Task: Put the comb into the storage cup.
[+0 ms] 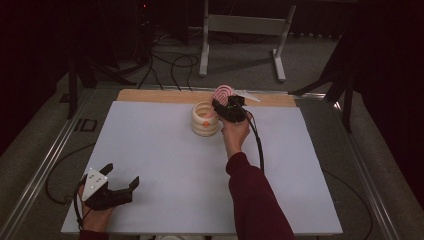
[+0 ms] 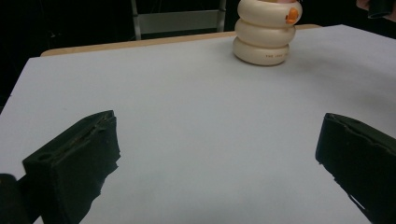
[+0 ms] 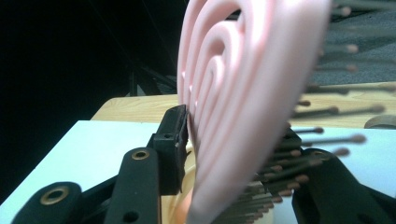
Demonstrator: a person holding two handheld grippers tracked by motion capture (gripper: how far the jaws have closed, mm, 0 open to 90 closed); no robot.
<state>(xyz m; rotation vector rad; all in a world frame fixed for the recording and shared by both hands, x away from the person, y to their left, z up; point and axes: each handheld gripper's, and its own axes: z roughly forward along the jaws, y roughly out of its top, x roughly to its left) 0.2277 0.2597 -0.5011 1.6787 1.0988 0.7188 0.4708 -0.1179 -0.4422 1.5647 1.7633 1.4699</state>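
A pink hairbrush [image 1: 225, 92] with a ridged back stands upright at the far middle of the table, its dark bristles turned to the right. My right gripper [image 1: 222, 106] is shut on it: in the right gripper view one pad lies against the brush's [image 3: 243, 93] back and the other sits among the bristles. Just left of it stands a cream ringed holder [image 1: 205, 119], which the left gripper view shows with an orange piece [image 2: 293, 15] at its top rim. My left gripper [image 1: 122, 175] rests open near the front left corner, with nothing between its jaws.
A white sheet [image 1: 175, 160] covers the table, with a bare wooden strip [image 1: 150, 96] along the far edge. Metal rails [image 1: 45, 160] run down both sides. On the floor behind are a white frame stand [image 1: 245, 25] and loose cables [image 1: 170, 65].
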